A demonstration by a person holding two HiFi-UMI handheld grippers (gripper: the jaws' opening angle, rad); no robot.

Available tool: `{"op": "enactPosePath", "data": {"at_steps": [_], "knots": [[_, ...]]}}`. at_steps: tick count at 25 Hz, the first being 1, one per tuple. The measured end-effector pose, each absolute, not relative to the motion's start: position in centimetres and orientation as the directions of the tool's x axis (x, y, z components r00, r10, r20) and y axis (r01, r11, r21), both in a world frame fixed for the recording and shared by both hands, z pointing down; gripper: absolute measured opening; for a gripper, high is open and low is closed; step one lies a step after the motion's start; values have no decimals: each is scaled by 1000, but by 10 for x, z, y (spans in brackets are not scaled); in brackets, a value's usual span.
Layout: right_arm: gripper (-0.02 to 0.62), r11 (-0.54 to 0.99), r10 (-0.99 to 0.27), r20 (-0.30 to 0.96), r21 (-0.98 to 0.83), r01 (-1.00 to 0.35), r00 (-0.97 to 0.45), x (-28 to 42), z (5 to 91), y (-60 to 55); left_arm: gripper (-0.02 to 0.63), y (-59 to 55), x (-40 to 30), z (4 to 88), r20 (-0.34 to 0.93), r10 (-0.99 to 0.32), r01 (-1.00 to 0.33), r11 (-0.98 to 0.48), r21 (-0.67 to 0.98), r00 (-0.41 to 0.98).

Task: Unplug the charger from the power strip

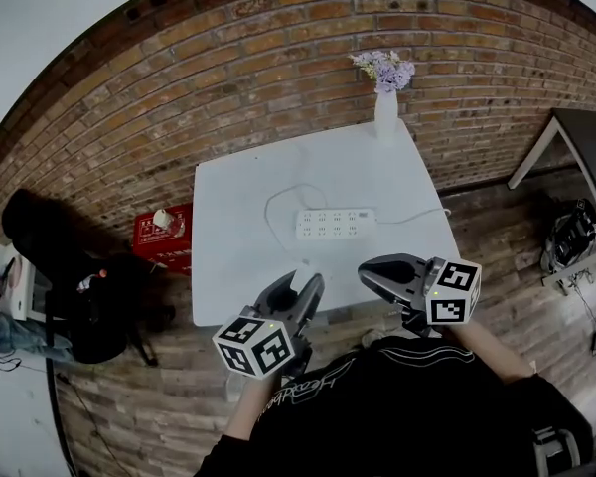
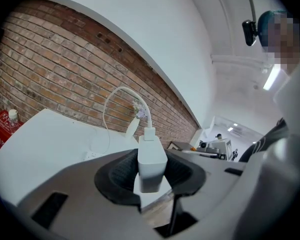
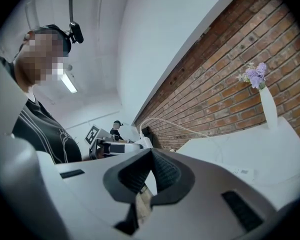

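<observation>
Left gripper [image 1: 304, 288] pinches the white charger [image 2: 151, 161] across its sides. Charger is clear of the strip and sits over the table's near edge. Right gripper [image 3: 151, 169] is pressed together, empty.

Table [image 1: 238, 217]: bare white top, near edge just under both grippers, brick wall and vase [image 1: 385, 112] at the far edge. Power strip [image 1: 335, 224] lies mid-table, well apart from the charger. Cable [image 1: 278, 202] loops over the top between them.

My read: unplug looks done. Hold the pinch square and lower onto the bare stretch left of the strip. Mind the cable loop snagging the strip. Open room on 3 sides; only the wall side is tight.
</observation>
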State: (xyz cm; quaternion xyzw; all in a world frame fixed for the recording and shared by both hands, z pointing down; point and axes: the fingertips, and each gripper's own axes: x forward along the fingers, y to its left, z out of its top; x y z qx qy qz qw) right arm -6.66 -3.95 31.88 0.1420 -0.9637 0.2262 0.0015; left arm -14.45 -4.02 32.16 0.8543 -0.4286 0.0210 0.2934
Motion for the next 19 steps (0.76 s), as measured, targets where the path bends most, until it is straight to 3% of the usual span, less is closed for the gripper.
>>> {"op": "enactPosePath", "data": {"at_steps": [19], "knots": [[-3, 865, -280, 64, -416, -281, -958, -68, 323, -36, 135, -40, -147, 323, 274, -711, -733, -484, 477, 647]]}}
